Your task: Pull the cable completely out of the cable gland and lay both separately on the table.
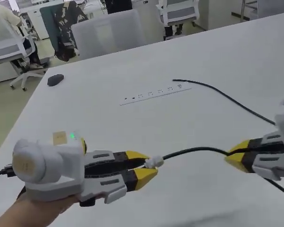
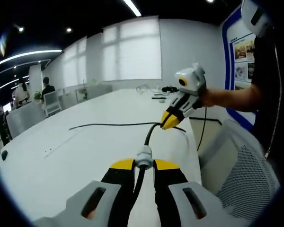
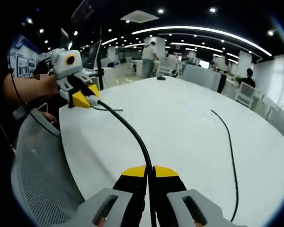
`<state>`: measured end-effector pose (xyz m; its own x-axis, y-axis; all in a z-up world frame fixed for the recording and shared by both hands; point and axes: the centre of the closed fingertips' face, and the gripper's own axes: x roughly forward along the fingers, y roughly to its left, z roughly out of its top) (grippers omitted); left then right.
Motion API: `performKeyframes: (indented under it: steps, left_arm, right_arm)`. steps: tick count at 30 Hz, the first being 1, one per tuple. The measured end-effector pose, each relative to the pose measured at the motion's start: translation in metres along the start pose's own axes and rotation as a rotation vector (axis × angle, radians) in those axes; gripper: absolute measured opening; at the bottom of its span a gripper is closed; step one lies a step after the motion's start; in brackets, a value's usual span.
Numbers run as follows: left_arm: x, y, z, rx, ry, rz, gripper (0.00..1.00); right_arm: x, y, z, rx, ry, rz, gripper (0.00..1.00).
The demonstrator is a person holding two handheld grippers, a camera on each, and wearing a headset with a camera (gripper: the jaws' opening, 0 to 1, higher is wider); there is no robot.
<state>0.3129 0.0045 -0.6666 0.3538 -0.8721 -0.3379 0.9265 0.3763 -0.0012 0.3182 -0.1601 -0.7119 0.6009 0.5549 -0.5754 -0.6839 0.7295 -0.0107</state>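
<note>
Clamping the gland, the left gripper faces the right gripper, which pinches the cable right of the gland, both above the surface

The right tongs run off the picture's right edge; the cable vanishes between their jaws.

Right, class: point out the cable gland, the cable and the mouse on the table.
cable gland (image 1: 154,162): head view, on its white body.
cable (image 1: 194,150): head view, on the black stretch just right of the gland.
mouse (image 1: 55,80): head view, on its dark top.
</note>
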Motion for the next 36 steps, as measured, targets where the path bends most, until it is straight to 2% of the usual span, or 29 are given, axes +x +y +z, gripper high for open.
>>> performKeyframes:
  steps: [2,4,5,7,9,11,15,16,17,18,19,21,22,23,25,27,29,31,36]
  left_arm:
    - [-0.002,0.004,0.000,0.015,0.001,0.018,0.14]
    - [-0.004,0.005,-0.002,0.005,0.006,0.020,0.14]
    - [-0.005,0.006,-0.003,0.007,0.010,0.028,0.14]
    - [-0.007,0.007,-0.006,-0.006,0.011,0.033,0.14]
    - [-0.006,0.005,-0.006,-0.017,0.000,0.030,0.14]
    - [-0.004,0.003,-0.008,-0.016,0.007,0.031,0.14]
    - [-0.003,0.003,-0.010,-0.022,0.009,0.034,0.14]
    - [-0.002,0.004,-0.008,-0.023,0.004,0.039,0.14]
    - [-0.002,0.004,-0.007,-0.028,0.001,0.040,0.14]
    - [-0.003,0.005,-0.006,-0.032,-0.003,0.045,0.14]
    - [-0.003,0.005,-0.003,-0.029,-0.011,0.052,0.14]
    - [-0.003,0.005,-0.001,-0.028,-0.013,0.050,0.14]
    - [-0.002,0.004,0.000,-0.025,-0.017,0.047,0.14]
    - [-0.002,0.003,0.000,-0.026,-0.018,0.044,0.14]
    - [0.000,0.000,0.002,-0.023,-0.021,0.037,0.14]
    - [0.001,-0.002,0.003,-0.018,-0.023,0.026,0.14]
    - [0.002,-0.004,0.004,-0.021,-0.028,0.017,0.14]
    - [0.002,-0.007,0.008,-0.032,-0.042,0.011,0.14]
    - [0.004,-0.011,0.008,-0.026,-0.042,0.000,0.14]
  right_arm:
    - [-0.005,-0.013,-0.013,0.037,0.023,-0.035,0.00]
    - [-0.008,-0.025,-0.030,0.044,0.047,-0.069,0.00]
    - [-0.010,-0.033,-0.041,0.040,0.077,-0.098,0.00]
    - [-0.011,-0.040,-0.058,0.035,0.111,-0.112,0.00]
    - [-0.011,-0.039,-0.063,0.048,0.106,-0.093,0.00]
    - [-0.009,-0.036,-0.064,0.057,0.102,-0.080,0.00]
    - [-0.005,-0.032,-0.070,0.007,0.153,-0.078,0.00]
    - [-0.003,-0.032,-0.069,-0.012,0.158,-0.090,0.04]
    - [-0.002,-0.033,-0.064,-0.032,0.141,-0.105,0.12]
    - [-0.001,-0.027,-0.057,-0.051,0.124,-0.088,0.21]
    - [0.001,-0.016,-0.045,-0.061,0.096,-0.042,0.26]
    - [0.005,0.002,-0.019,-0.104,0.041,0.006,0.26]
    - [0.006,0.005,-0.013,-0.117,0.028,0.014,0.28]
    - [0.008,0.017,0.006,-0.154,-0.012,0.035,0.29]
    - [0.013,0.041,0.034,-0.222,-0.061,0.094,0.28]
    - [0.018,0.062,0.058,-0.302,-0.096,0.130,0.24]
    - [0.025,0.075,0.073,-0.379,-0.094,0.134,0.20]
    - [0.033,0.088,0.077,-0.455,-0.064,0.164,0.19]
    - [0.050,0.103,0.080,-0.501,-0.054,0.209,0.13]
